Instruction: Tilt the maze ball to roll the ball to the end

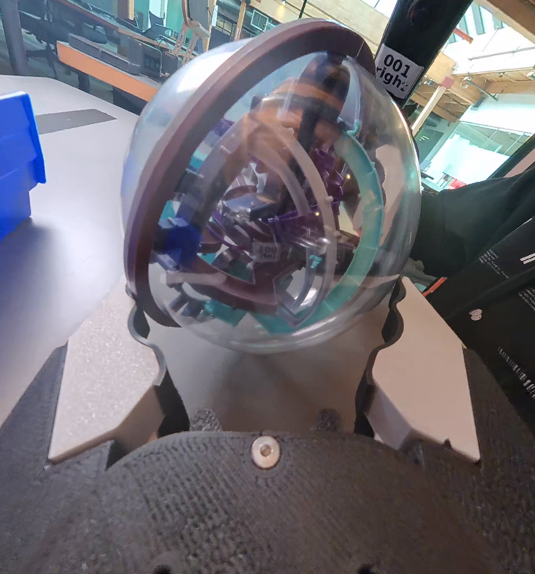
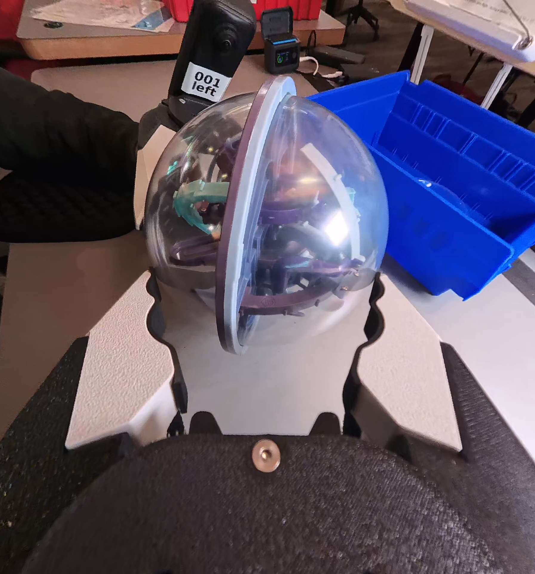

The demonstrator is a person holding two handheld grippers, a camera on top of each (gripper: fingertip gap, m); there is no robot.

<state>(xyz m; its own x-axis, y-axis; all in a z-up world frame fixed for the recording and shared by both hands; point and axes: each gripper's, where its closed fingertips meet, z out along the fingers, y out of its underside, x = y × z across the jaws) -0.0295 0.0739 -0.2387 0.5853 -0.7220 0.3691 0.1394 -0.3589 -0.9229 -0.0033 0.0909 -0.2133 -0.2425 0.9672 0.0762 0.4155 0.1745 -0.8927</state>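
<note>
The maze ball (image 1: 269, 192) is a clear sphere with a dark purple rim and purple, teal and grey tracks inside. It is held up above the grey table (image 1: 83, 149) with its rim tilted. My left gripper (image 1: 264, 295) is shut on it, fingertips (image 1: 134, 302) against its lower sides. In the right wrist view the maze ball (image 2: 291, 217) sits between my right gripper's (image 2: 264, 279) fingertips (image 2: 376, 285), which press on its sides from the opposite direction. I cannot make out the small ball inside.
A blue bin (image 2: 465, 186) stands on the table beside the sphere; it also shows at the left in the left wrist view (image 1: 8, 167). A person's dark sleeve (image 1: 493, 248) is at the right. Desks and equipment stand behind.
</note>
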